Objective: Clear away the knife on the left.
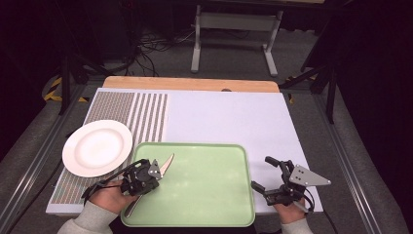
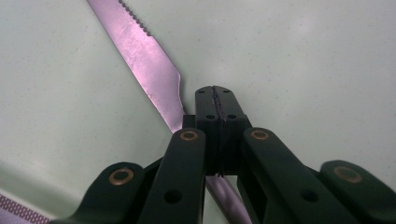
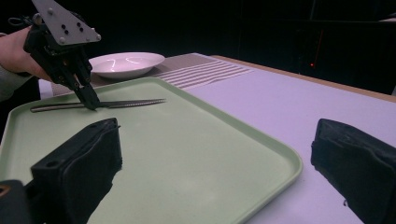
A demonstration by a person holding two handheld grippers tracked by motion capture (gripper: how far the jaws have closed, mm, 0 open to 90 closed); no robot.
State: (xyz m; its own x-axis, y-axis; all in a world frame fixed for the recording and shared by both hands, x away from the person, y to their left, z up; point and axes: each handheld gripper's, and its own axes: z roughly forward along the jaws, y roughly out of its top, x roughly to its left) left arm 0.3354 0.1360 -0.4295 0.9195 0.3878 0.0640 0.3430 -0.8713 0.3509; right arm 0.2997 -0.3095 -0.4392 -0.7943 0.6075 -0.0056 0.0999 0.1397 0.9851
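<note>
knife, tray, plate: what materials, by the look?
Knife: polished metal, likely steel; mirror sheen, serrated edge. Tray: matte pale-green plastic, probably; moulded raised rim, soft highlights. Plate: glossy white, ceramic or melamine; the look leaves it open.

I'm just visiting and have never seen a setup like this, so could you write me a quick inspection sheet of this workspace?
Surface: white table top with a striped patch at its left.
Job's things: green tray; knife lying on it; white plate, empty, left of the tray.
Clutter: nothing seen.
Grippers: left claw shut on the knife; right claw open, right of the tray.
Cables: a tangle on the floor beyond the table.
Surroundings: dark room; another table's legs behind.
</note>
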